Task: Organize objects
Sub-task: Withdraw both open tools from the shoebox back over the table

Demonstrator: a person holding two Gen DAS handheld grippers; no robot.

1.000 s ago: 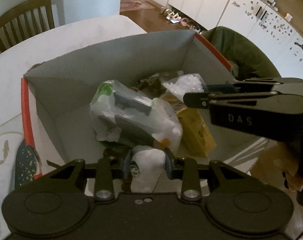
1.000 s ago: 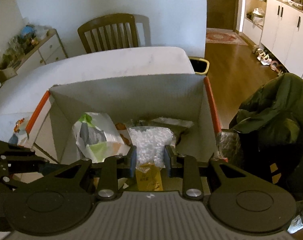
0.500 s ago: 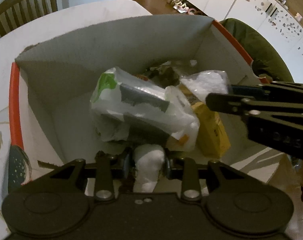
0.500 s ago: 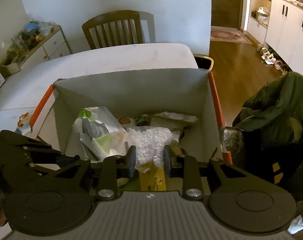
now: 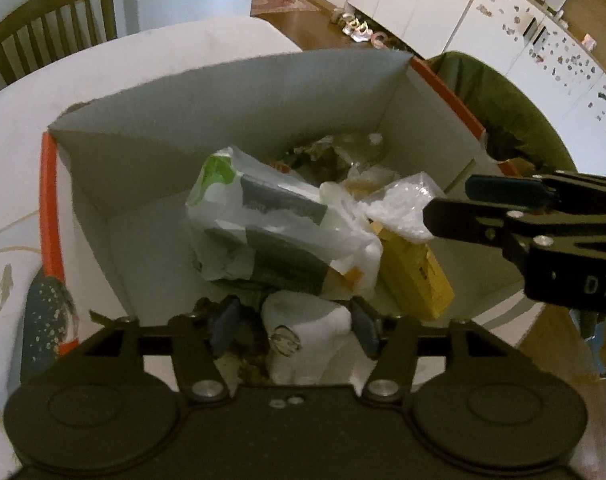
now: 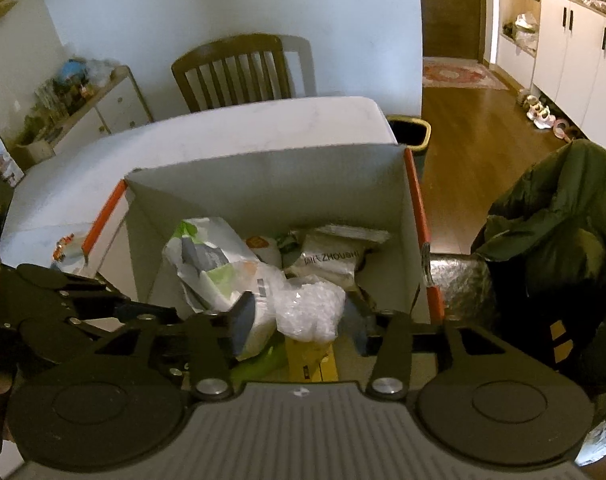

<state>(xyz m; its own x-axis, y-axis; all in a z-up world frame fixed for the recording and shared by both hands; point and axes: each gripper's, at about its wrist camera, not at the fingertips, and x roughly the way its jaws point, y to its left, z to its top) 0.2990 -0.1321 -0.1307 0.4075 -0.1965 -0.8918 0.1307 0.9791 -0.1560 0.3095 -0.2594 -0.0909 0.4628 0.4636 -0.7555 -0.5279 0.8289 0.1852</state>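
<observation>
The open cardboard box [image 5: 231,128] filled mid-frame on the white worktop [image 6: 231,136], the left tool [image 5: 293,316] had just spread around a white roll [image 5: 307,336], and the right tool [image 6: 303,322] had just spread around a clear bag [image 6: 307,308].

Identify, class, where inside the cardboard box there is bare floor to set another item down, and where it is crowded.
Free: the box floor at its left, bordered by the left wall and the green-and-white bag. Crowded: the middle and right, where that bag, the clear pellet bag, the yellow carton and the white pouch pile together.
</observation>
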